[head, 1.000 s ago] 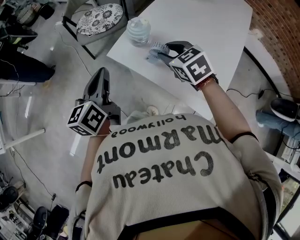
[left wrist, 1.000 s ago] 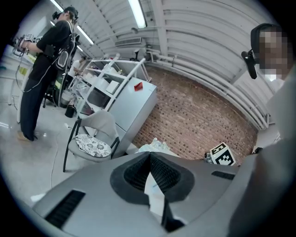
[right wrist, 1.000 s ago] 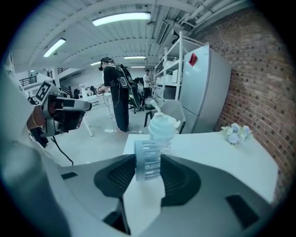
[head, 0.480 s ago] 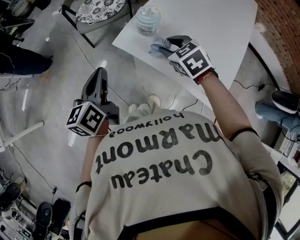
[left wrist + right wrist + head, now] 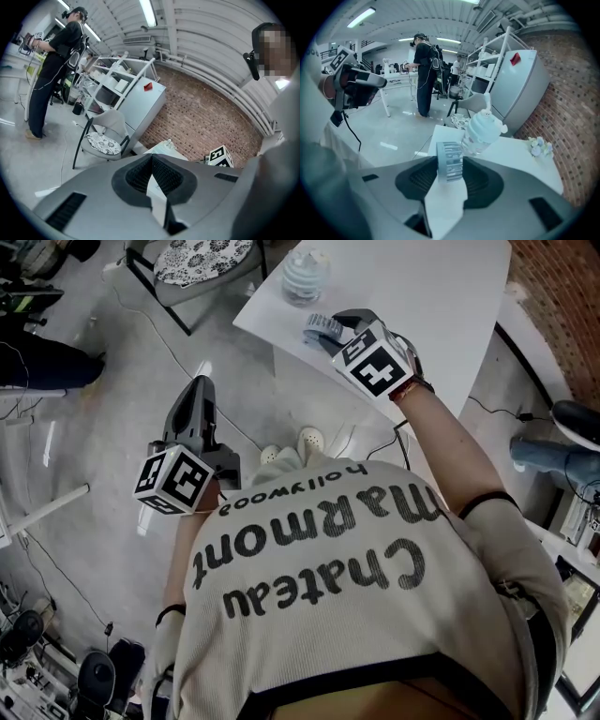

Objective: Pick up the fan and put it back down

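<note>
Grey ribbed fan (image 5: 450, 161) — clamped in my right tongs (image 5: 337, 327), by the white table (image 5: 441, 296) corner edge, beside a bottle (image 5: 306, 276). My left tongs (image 5: 199, 392) closed, empty — over open floor (image 5: 103, 437).

I have the fan (image 5: 317, 330) between the jaws of my right hand-held gripper (image 5: 339, 326), over the table (image 5: 450, 296) corner. The bottle (image 5: 307, 276) stands just behind it. My left hand-held gripper (image 5: 202, 387) hangs over the floor, left of the table.
</note>
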The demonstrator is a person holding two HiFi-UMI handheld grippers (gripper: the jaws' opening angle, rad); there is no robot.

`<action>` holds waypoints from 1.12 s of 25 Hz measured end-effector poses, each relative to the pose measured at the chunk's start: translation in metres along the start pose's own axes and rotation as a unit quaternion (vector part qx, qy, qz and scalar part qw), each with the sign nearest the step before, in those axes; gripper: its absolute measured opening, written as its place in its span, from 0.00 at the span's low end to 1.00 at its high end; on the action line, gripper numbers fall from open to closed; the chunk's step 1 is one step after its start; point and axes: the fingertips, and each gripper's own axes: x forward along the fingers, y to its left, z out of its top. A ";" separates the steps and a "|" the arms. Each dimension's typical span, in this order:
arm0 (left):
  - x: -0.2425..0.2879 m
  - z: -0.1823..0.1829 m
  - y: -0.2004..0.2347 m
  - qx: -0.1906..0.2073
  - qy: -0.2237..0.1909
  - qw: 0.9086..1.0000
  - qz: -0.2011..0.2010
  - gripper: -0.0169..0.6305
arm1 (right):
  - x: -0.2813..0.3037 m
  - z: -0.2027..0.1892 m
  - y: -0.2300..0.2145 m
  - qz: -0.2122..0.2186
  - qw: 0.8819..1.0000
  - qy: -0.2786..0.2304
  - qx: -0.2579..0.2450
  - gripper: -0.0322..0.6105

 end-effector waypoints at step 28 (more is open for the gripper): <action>-0.046 0.031 0.017 0.012 -0.032 0.999 -0.015 0.03 | 0.001 0.008 0.013 -0.044 0.998 0.041 -0.019 0.34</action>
